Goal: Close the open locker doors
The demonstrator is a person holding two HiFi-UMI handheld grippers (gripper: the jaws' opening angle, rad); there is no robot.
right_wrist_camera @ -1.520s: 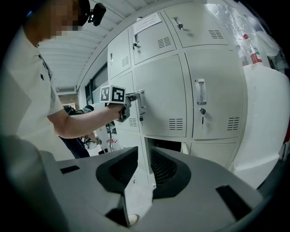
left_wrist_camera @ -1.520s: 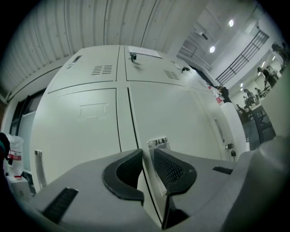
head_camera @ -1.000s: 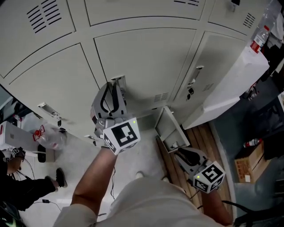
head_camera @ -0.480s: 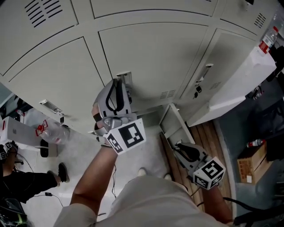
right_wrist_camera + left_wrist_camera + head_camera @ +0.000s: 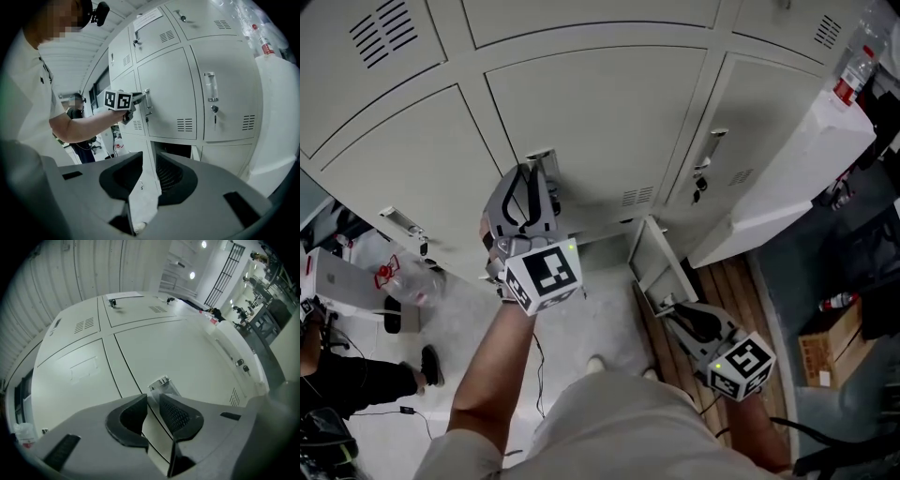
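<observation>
Grey locker bank (image 5: 394,159). Left gripper (image 5: 153,398) just eased open, empty, at the handle (image 5: 161,382) of the shut middle door (image 5: 600,122). Right gripper (image 5: 149,164) clamps the open lower door (image 5: 654,258), which is likely next.

**Locker corner of a lab or workshop hall**

A bank of grey steel lockers (image 5: 600,122) with vent slots (image 5: 384,33) and keyed handles (image 5: 710,150) fills the wall, one low locker door (image 5: 652,267) standing open. Right of the lockers are a white cabinet (image 5: 806,178) and a cardboard box (image 5: 825,352) on a dark floor. Left of them a person (image 5: 347,384) sits among cables (a work floor, plainly). Past the lockers' far end hang ceiling lights (image 5: 192,275) by a barred black gate (image 5: 229,263).
</observation>
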